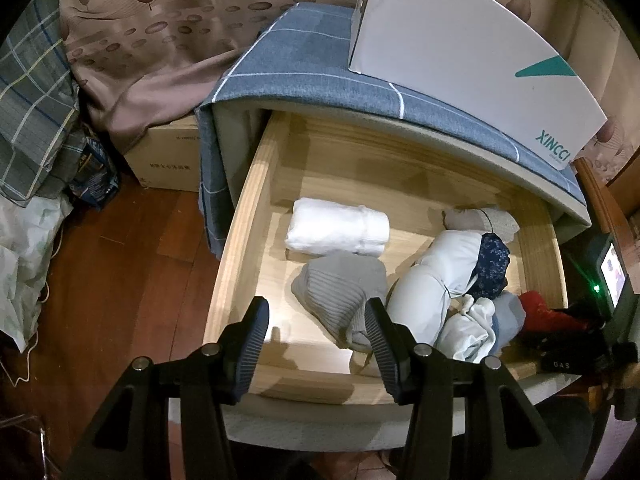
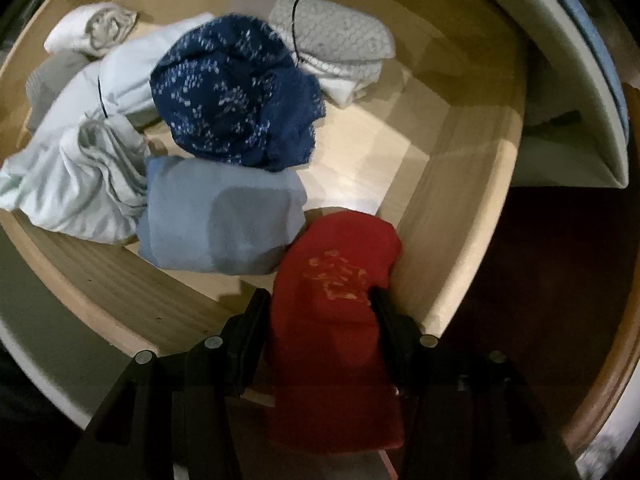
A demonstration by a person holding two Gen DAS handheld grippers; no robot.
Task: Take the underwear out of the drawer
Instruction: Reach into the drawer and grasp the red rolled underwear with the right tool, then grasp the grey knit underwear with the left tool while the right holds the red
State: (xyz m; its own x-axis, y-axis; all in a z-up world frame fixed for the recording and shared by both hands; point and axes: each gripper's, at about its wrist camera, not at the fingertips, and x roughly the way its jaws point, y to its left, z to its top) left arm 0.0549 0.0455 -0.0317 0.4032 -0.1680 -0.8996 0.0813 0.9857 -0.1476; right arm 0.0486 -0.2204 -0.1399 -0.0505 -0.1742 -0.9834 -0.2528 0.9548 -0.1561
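Observation:
The open wooden drawer (image 1: 240, 240) holds several rolled and bunched pieces of underwear. In the right wrist view my right gripper (image 2: 319, 298) points down into the drawer's (image 2: 420, 220) front right corner. Its pads press on both sides of a red piece of underwear (image 2: 336, 280) with a gold print, which fills the gap between them. A light blue piece (image 2: 220, 220) and a dark blue patterned one (image 2: 236, 92) lie just beyond. In the left wrist view my left gripper (image 1: 316, 308) is open over the drawer's front edge, above a grey ribbed piece (image 1: 340, 292), holding nothing. The red piece (image 1: 536, 308) shows at the right.
A white roll (image 1: 340, 228) and pale bundles (image 1: 436, 276) fill the drawer's middle. A white box (image 1: 460, 60) stands on the cloth-covered cabinet top (image 1: 300, 52). A cardboard box (image 1: 168, 160) and bags sit on the wooden floor (image 1: 120, 272) at left.

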